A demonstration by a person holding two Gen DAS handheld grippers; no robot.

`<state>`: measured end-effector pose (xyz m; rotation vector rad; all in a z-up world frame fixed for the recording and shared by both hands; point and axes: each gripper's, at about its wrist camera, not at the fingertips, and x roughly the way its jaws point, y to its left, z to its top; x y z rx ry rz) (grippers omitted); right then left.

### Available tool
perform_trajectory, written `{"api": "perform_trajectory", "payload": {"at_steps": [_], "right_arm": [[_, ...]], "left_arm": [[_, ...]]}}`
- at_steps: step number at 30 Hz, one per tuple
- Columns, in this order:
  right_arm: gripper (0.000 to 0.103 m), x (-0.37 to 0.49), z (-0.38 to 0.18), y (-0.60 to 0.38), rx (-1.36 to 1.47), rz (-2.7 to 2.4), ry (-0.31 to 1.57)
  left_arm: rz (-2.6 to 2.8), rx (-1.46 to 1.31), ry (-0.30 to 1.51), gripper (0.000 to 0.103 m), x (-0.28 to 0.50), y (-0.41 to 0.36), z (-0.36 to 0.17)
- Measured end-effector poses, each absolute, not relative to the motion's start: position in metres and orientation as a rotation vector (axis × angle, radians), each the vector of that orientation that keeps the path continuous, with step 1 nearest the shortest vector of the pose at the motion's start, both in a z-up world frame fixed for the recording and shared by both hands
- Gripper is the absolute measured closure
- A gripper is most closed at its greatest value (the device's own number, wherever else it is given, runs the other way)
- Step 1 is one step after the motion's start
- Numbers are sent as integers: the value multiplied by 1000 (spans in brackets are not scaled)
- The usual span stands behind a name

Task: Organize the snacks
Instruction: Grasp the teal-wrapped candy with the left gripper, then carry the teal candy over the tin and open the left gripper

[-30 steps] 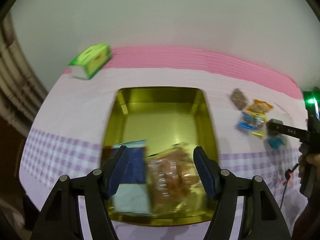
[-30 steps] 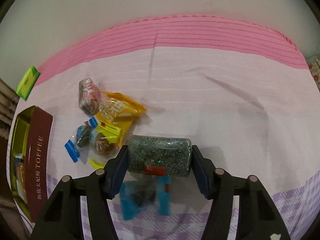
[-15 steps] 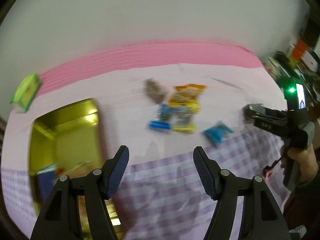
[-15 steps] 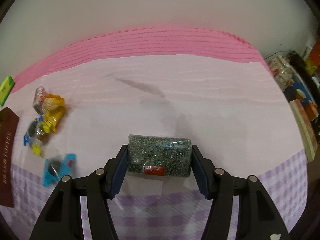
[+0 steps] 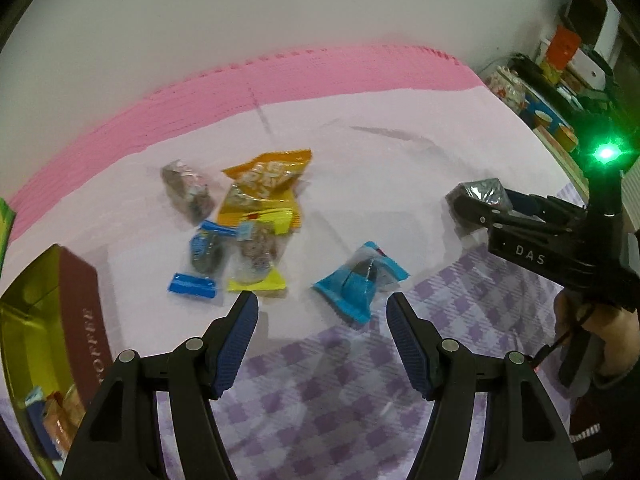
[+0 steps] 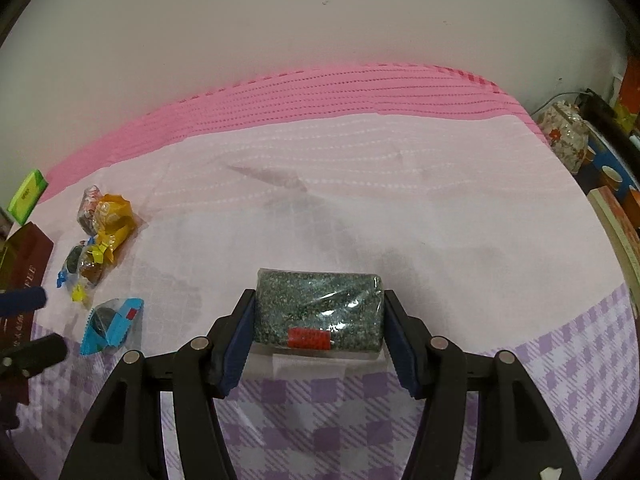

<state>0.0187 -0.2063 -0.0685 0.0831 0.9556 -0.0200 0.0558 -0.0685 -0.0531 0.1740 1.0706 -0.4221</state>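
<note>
My right gripper (image 6: 319,312) is shut on a dark green speckled snack pack (image 6: 319,309) with a red label, held just above the cloth; the same pack (image 5: 482,193) shows at the gripper's tip in the left wrist view. My left gripper (image 5: 322,312) is open and empty, hovering just short of a blue wrapped snack (image 5: 359,280). Beyond it lies a pile of snacks: an orange bag (image 5: 266,184), a brownish pack (image 5: 187,190), a blue-ended sweet (image 5: 204,256) and a yellow-edged sweet (image 5: 256,264). A gold tin (image 5: 24,320) with a brown TOFFEE side holds a few snacks at the far left.
The table wears a pale pink cloth (image 6: 360,208) with a purple check border and a bright pink band at the back. A green box (image 6: 26,196) sits at the far left. Cluttered shelves with cups and boxes (image 5: 560,80) stand beyond the right edge. A hand (image 5: 600,332) grips the right tool.
My left gripper swung right from over the gold tin to the loose snack pile, empty throughout. My right gripper, still shut on the green pack, drifted right, away from the pile.
</note>
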Motion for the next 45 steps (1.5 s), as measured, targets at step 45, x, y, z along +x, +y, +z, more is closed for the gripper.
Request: {"api": "perform_trajectory", "payload": {"at_steps": [45], "right_arm": [[42,44,-92,-149,15,-42,911]], "left_arm": [[-410,71,1101,71,60,-46,-37]]}}
